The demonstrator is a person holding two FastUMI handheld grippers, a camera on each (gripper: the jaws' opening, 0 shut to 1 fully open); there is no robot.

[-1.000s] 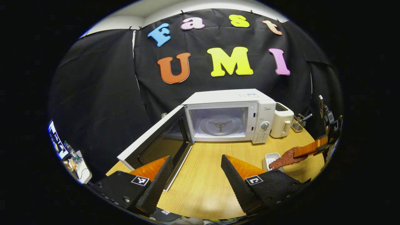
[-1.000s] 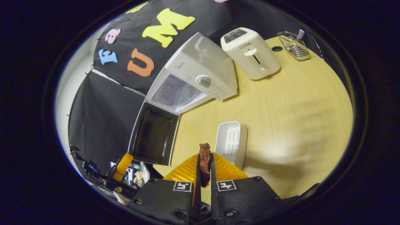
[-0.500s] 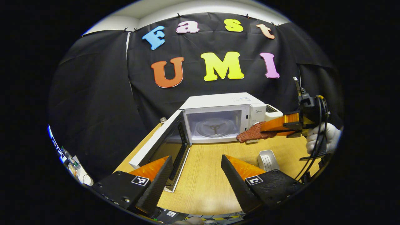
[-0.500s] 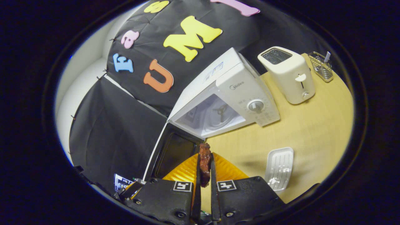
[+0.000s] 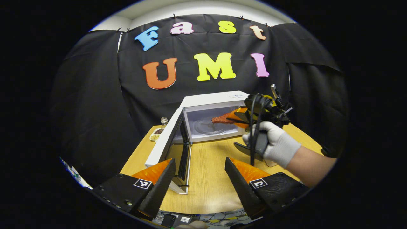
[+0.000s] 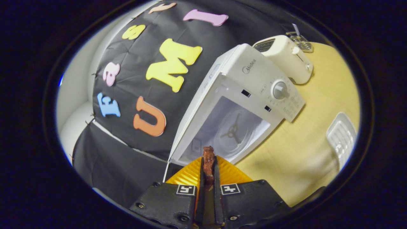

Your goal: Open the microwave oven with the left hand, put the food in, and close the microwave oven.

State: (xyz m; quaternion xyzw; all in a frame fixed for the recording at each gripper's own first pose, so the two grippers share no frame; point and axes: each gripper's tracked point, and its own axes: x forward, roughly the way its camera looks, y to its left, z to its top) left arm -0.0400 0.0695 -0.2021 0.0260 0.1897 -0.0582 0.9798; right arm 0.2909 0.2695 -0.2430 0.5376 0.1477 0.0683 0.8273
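Observation:
The white microwave oven [image 5: 214,98] [image 6: 254,71] stands at the back of the wooden table with its door [image 5: 178,143] swung wide open to the left. Its glass turntable [image 5: 206,126] [image 6: 237,133] is bare. My right gripper [image 6: 208,159] is shut on a flat reddish-brown piece of food [image 6: 208,162]. In the left gripper view that food [image 5: 221,119] hangs at the mouth of the oven, above the turntable, with the gloved hand [image 5: 273,144] behind it. My left gripper [image 5: 200,167] is open with nothing in it, low over the table's front, beside the door's edge.
A cream toaster [image 6: 286,54] stands right of the oven, a wire rack [image 6: 297,35] behind it. A small white ridged tray [image 6: 341,136] lies on the wooden table [image 5: 206,181]. A small jar [image 5: 163,121] and a dish of bits [image 5: 155,135] sit behind the door.
The right gripper carried the food up from beside the white tray and left to the oven's opening. The left gripper drew back and left a little, still open.

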